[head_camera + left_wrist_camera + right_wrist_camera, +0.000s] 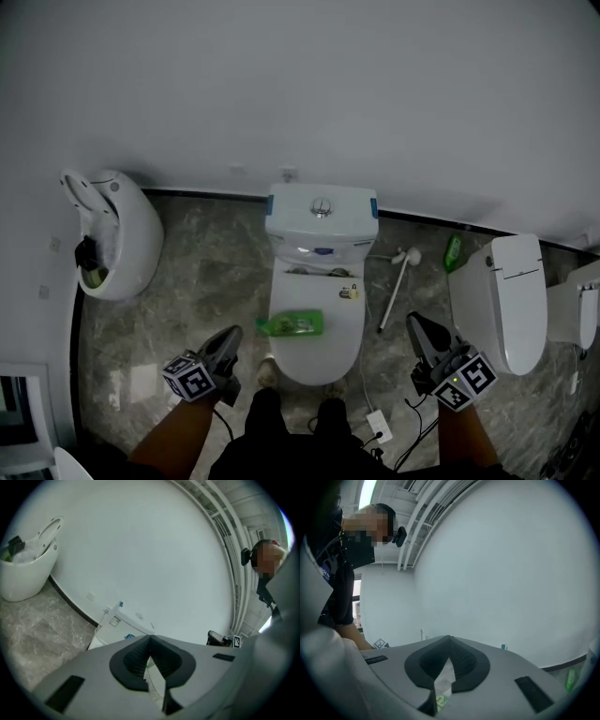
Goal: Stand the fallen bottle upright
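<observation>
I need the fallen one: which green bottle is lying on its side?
The green bottle on the middle toilet's lid lies flat. The other bottle stands on the floor by the wall.

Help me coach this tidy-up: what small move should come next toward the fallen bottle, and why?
Probably open the left gripper and ease it toward the green bottle: it lies on its side on the toilet lid, that gripper is nearest, and its jaws are together, empty.
</observation>
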`<state>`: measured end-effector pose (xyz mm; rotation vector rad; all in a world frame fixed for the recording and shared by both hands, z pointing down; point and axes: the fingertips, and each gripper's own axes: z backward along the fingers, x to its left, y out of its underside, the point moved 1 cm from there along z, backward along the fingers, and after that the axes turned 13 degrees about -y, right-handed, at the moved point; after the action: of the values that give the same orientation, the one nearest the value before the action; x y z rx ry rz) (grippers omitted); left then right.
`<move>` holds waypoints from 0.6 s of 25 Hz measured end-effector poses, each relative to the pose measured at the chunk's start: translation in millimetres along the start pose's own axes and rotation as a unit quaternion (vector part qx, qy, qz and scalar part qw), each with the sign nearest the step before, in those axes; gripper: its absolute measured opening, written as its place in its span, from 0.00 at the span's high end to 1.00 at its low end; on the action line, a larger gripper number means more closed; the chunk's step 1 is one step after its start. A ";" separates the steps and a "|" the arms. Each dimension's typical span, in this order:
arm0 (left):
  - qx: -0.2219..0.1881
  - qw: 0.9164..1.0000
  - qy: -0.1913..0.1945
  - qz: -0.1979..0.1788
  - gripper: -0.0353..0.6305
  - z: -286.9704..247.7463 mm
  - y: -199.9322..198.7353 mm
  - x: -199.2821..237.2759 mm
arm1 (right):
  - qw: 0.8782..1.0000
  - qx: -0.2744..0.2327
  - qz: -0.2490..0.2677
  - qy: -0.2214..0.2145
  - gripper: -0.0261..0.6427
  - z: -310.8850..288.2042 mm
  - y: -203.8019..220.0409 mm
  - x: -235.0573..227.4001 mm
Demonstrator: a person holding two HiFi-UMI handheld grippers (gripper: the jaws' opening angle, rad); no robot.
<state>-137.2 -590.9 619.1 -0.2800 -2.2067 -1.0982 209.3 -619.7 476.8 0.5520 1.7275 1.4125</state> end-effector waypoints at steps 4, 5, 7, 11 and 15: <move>0.009 0.997 -0.038 0.061 0.90 -51.1 37.9 95.4 | 1.000 0.008 -0.021 0.002 0.96 -33.6 78.3 -26.3; 0.010 0.996 -0.044 0.078 0.90 -61.4 46.2 115.7 | 1.000 0.012 -0.024 -0.001 0.96 -41.9 95.5 -28.7; 0.020 0.993 -0.054 0.100 0.90 -80.4 65.1 152.3 | 0.999 0.019 -0.026 -0.007 0.96 -58.3 125.6 -30.7; 0.071 0.987 -0.071 0.122 0.70 -113.6 117.3 212.6 | 0.999 0.026 -0.027 0.006 0.96 -81.9 172.9 -43.5; 0.115 0.977 -0.082 0.161 0.49 -149.9 168.8 258.8 | 0.999 0.009 -0.041 0.013 0.96 -104.0 197.8 -55.5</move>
<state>-191.0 -625.0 956.5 -0.6202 -2.3030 -0.6588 125.7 -668.8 685.6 0.4687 1.7653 1.3533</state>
